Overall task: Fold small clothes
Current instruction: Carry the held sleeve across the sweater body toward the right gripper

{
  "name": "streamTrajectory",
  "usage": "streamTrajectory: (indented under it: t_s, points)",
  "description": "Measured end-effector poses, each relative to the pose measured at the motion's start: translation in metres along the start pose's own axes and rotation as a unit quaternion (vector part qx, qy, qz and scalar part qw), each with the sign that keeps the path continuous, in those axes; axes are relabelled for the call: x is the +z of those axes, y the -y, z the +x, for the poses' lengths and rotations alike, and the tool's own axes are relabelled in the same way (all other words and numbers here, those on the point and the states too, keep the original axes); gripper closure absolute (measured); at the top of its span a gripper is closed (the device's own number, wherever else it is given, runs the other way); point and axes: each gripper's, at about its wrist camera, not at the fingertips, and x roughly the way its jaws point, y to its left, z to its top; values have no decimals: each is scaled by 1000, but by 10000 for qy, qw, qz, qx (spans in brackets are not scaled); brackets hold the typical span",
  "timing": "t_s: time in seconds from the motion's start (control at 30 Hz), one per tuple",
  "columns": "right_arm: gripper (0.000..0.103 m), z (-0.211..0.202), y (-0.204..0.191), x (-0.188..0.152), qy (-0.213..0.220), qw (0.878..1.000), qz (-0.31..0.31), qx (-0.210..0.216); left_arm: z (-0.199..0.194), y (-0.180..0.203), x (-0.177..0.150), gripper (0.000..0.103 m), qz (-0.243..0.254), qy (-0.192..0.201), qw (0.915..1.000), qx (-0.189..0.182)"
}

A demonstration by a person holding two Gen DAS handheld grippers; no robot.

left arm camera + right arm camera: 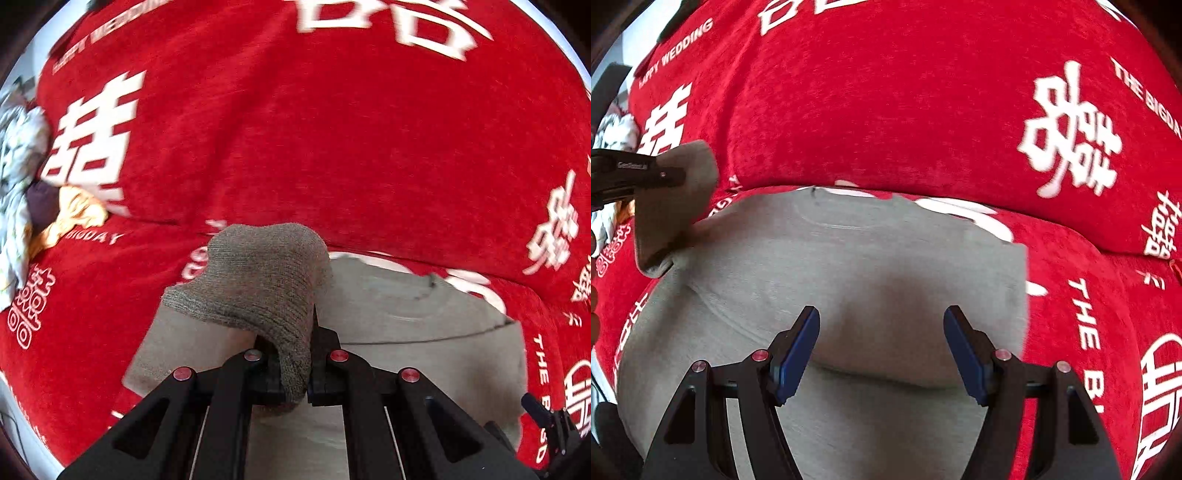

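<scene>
A small grey shirt (pixel 871 258) lies spread on a red sofa cover (pixel 886 110), neckline toward the backrest. My left gripper (pixel 295 354) is shut on the shirt's left sleeve (pixel 266 280) and holds it lifted above the shirt body (pixel 406 332). In the right wrist view the left gripper (pixel 639 173) shows at the far left with the raised sleeve (pixel 672 206). My right gripper (pixel 881 325) is open and empty, hovering over the lower middle of the shirt, with blue pads (pixel 798 350) on its fingers.
The red cover has white characters and lettering and runs over the seat and backrest (pixel 332 129). A pile of other clothes, white patterned and orange (pixel 74 210), lies at the far left of the sofa. The right gripper's tip shows at the lower right of the left wrist view (pixel 554 424).
</scene>
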Motion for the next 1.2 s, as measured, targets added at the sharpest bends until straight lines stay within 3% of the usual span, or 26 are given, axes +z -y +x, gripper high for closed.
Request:
streamTrajectory:
  t_s: [0.37, 0.63, 0.9, 1.2]
  points:
    - [30, -6, 60, -20, 98, 9984, 546, 69, -1, 119, -20, 95, 877, 0, 9961, -82]
    - [30, -6, 100, -35, 92, 9956, 929, 62, 24, 178, -54, 95, 1317, -276, 9908, -145]
    - [30, -5, 116, -43, 83, 9944, 1051, 80, 49, 189, -73, 95, 1300, -607, 9893, -282]
    - [30, -2, 114, -42, 87, 9942, 1054, 169, 68, 171, -74, 95, 837, -1153, 9845, -1021]
